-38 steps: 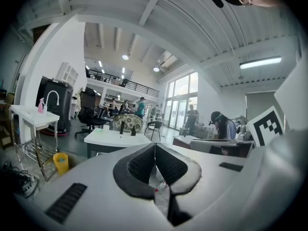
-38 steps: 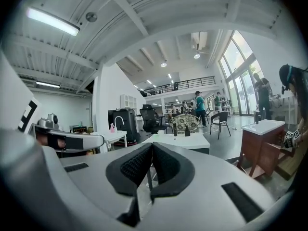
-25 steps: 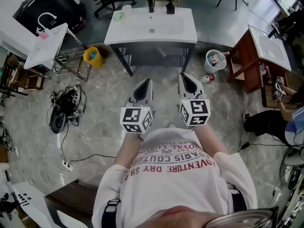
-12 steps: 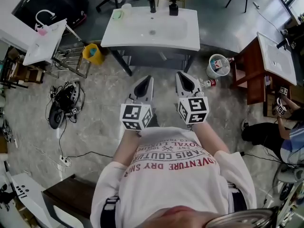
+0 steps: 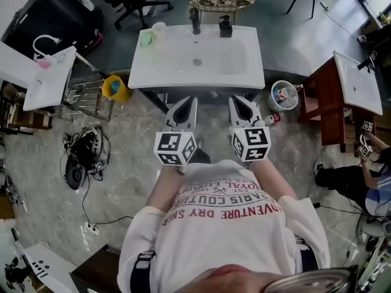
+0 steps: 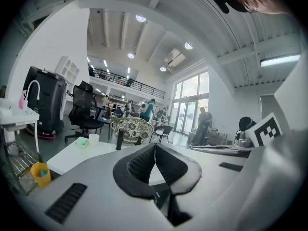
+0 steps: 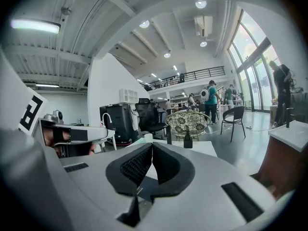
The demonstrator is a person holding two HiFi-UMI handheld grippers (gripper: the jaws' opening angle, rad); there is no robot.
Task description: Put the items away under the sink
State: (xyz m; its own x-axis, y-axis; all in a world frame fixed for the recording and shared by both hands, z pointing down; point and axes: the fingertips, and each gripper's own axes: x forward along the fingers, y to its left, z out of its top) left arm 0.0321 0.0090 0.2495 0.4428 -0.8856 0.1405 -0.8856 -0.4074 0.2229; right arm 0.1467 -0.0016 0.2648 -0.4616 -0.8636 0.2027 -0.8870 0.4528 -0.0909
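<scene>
The white sink [image 5: 195,57] stands straight ahead, with a dark shelf frame [image 5: 195,94] under it. On its top are a black tap [image 5: 195,20], a black soap bottle [image 5: 225,26], a white cup [image 5: 159,26] and a green dish [image 5: 146,38]. My left gripper [image 5: 188,104] and right gripper [image 5: 238,102] are side by side just short of the sink's front edge, both shut and empty. The left gripper [image 6: 155,147] faces the tap [image 6: 119,139] and cup [image 6: 94,138]. Past the right gripper [image 7: 151,147] I see the soap bottle [image 7: 188,139].
A white bucket [image 5: 283,94] with items and a small bottle [image 5: 272,119] sit on the floor right of the sink. A yellow bucket [image 5: 113,88] and wire rack [image 5: 85,93] stand to its left. A wooden vanity [image 5: 342,96] is far right, and cables [image 5: 82,157] lie on the left floor.
The sink has come closer and lower in the head view as the person stepped toward it. Both grippers stay shut and level in front of the body.
</scene>
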